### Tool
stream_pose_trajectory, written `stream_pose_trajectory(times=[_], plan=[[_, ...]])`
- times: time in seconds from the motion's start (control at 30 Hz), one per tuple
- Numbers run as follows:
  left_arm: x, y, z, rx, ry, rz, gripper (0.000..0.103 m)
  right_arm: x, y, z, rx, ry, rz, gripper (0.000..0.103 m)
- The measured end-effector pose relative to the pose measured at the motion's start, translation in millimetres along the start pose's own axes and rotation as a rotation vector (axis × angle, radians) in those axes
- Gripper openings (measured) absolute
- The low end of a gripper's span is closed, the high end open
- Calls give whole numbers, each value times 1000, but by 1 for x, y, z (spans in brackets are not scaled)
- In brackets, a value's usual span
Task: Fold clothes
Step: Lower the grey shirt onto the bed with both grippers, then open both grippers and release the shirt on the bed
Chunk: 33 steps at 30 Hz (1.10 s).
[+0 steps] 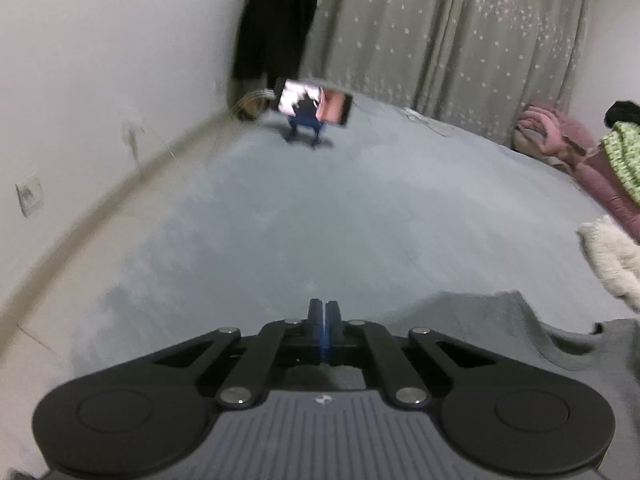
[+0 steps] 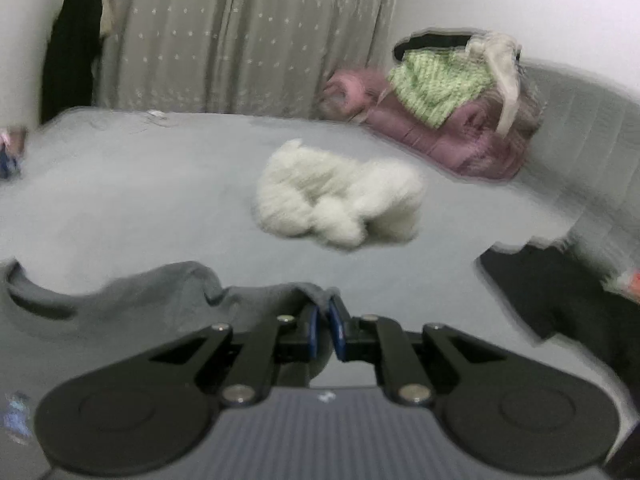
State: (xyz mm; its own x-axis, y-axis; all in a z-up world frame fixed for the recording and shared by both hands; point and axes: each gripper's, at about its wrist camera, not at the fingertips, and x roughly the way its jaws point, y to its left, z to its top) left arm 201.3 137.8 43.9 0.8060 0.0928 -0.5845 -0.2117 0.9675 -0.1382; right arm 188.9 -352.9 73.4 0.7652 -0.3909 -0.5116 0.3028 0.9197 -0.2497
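left gripper (image 1: 323, 312): pressed together, empty | right gripper (image 2: 325, 312): pinching soft grey garment (image 2: 160, 300) edge | bed (image 2: 140, 184) near edge, fluffy cream knit (image 2: 340, 196) mid-bed

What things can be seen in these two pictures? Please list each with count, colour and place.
bed: one, blue-grey, under everything
grey garment: one, grey, near edge, by the grippers
white knit: one, cream, mid-bed
pink jacket: one, pink, far right
green knit: one, green, on the jacket
phone: one, on a blue stand, far left
curtain: one, grey, starred, behind the bed
dark coat: one, black, hanging in the corner
left gripper: shut, empty as far as visible
right gripper: nearly shut on the garment's edge
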Motion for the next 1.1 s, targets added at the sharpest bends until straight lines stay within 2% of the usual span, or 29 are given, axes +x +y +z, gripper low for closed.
stream_pose_trajectory(times=[0.07, 0.17, 0.2, 0.37, 0.43, 0.5, 0.53, 0.63, 0.77, 0.83, 0.87, 0.93, 1.0, 1.1], plan=[[1, 3, 0, 21, -3, 23, 1, 8, 7, -4, -49, 36, -53, 9], [7, 12, -8, -12, 67, -24, 1, 31, 10, -17, -91, 131, -113, 9], [6, 14, -10, -24, 82, -42, 1, 35, 6, -19, -76, 138, -128, 9], [7, 23, -15, -102, 140, -77, 1, 15, -11, -17, -3, 35, -31, 9], [5, 24, -18, -149, 164, -98, 1, 6, -19, -11, 66, 29, 13, 10], [-1, 22, -20, -168, 171, -111, 1, -1, -24, -8, 118, 31, 22, 10], [-6, 20, -20, -170, 169, -113, 1, -3, -24, -7, 130, 37, 42, 11], [-24, 16, -19, -171, 157, -125, 2, -8, -13, -10, 120, 67, 200, 14], [-51, 18, -22, -209, 123, -144, 10, -15, 5, -15, 106, 104, 375, 16], [-59, 17, -26, -211, 121, -145, 11, -17, 16, -19, 75, 121, 430, 30], [-62, 17, -29, -210, 126, -147, 11, -19, 19, -21, 64, 128, 462, 33], [-63, 16, -38, -214, 146, -164, 12, -20, 17, -22, 79, 115, 451, 44], [-61, 15, -45, -218, 160, -181, 13, -14, 2, -23, 154, 113, 378, 45], [-52, 13, -54, -222, 180, -183, 18, 5, -27, -32, 286, 168, 264, 49]])
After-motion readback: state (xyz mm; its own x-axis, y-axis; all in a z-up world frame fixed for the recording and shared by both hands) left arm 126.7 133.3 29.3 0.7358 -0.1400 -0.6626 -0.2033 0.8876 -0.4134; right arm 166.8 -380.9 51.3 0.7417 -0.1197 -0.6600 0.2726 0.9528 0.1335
